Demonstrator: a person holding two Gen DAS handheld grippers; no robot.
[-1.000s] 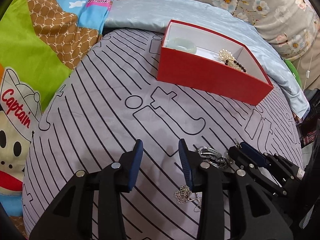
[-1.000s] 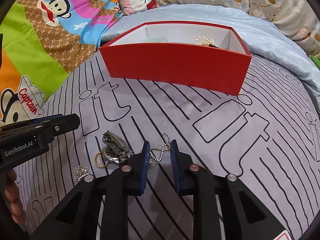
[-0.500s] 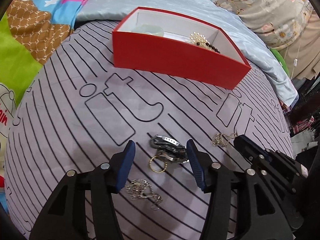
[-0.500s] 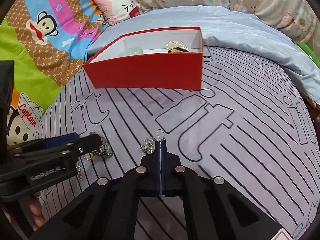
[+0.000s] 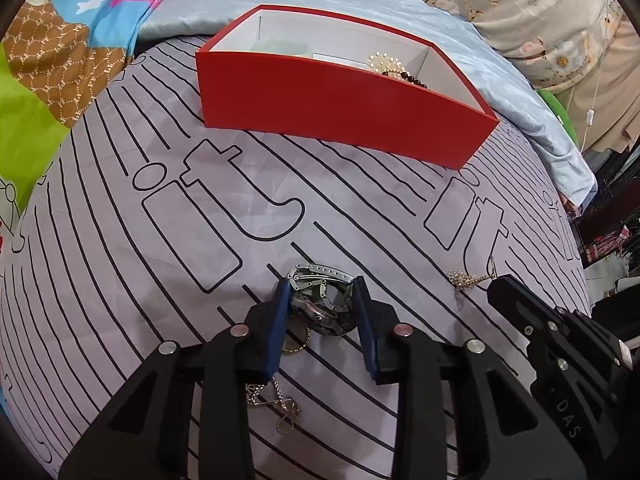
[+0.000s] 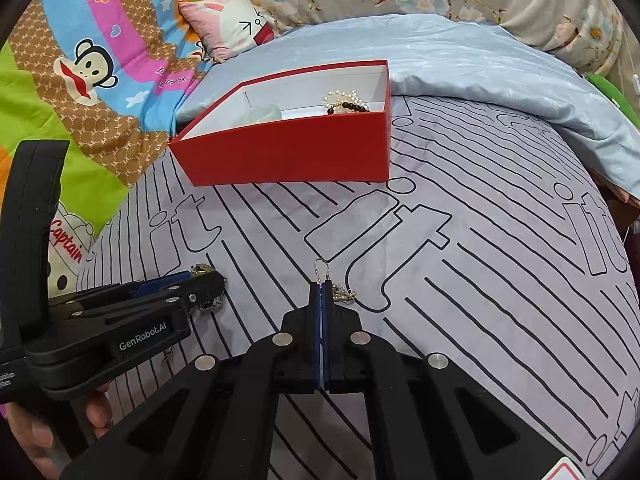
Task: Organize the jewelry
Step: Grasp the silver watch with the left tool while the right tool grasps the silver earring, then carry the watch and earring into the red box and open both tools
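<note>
A red box with a white inside stands at the far side of the grey striped sheet; it also shows in the right wrist view. It holds a pale green bangle, a pearl bracelet and dark beads. My left gripper has its blue pads on either side of a silver watch, touching it. A gold ring and a sparkly earring lie under it. My right gripper is shut on a second sparkly earring, seen also in the left wrist view.
A cartoon monkey blanket lies to the left, a light blue quilt behind the box, and a pink pillow at the back. The bed's edge drops off on the right.
My left gripper moved forward and closed in around the watch. My right gripper stayed shut on the earring and swung a little to the right.
</note>
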